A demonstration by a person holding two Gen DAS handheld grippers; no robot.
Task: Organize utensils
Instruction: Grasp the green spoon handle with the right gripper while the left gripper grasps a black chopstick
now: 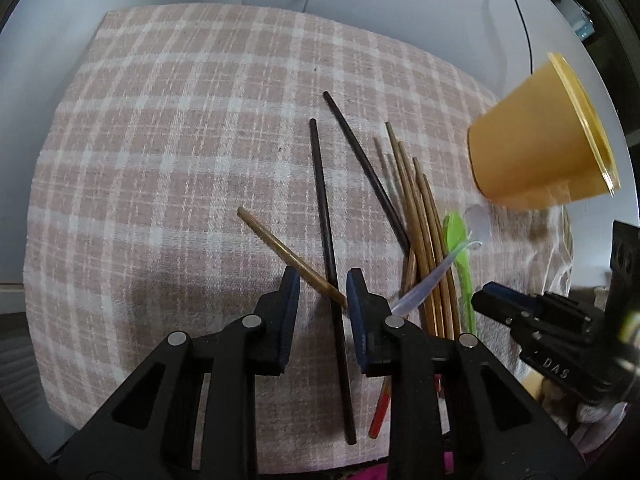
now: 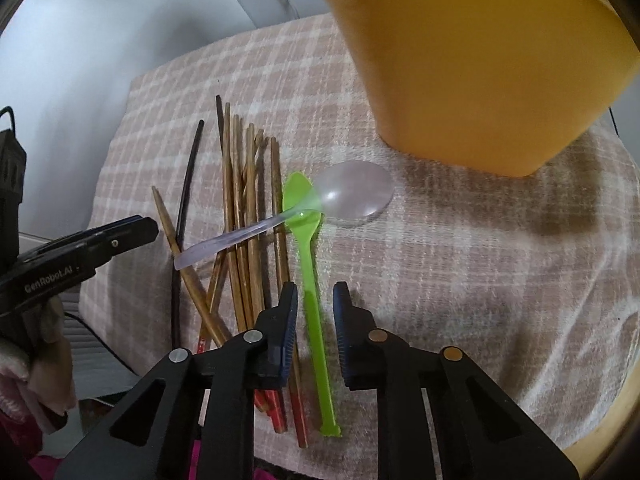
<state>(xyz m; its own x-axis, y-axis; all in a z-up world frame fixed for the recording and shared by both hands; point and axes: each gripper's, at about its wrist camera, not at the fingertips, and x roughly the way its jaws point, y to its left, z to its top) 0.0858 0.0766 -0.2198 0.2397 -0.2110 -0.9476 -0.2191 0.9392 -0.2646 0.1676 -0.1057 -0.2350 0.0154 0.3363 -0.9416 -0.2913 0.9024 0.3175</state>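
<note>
- Both grippers' fingers (image 1: 290,284) stand slightly apart, clamping nothing: left gripper (image 1: 322,286) straddles a dark chopstick (image 1: 326,224), right gripper (image 2: 316,300) straddles the green spoon (image 2: 310,272).
- Checked cloth (image 1: 160,160) carries everything.
- Yellow cup (image 1: 536,148) stands beside the chopsticks (clear spoon (image 2: 352,196) lies across them).

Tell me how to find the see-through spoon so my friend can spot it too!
Find the big orange cup on the checked cloth. Just below its base lies the clear spoon, its round bowl beside the green spoon. It is the only see-through utensil, and its handle slants across the green spoon and the brown chopsticks.
</note>
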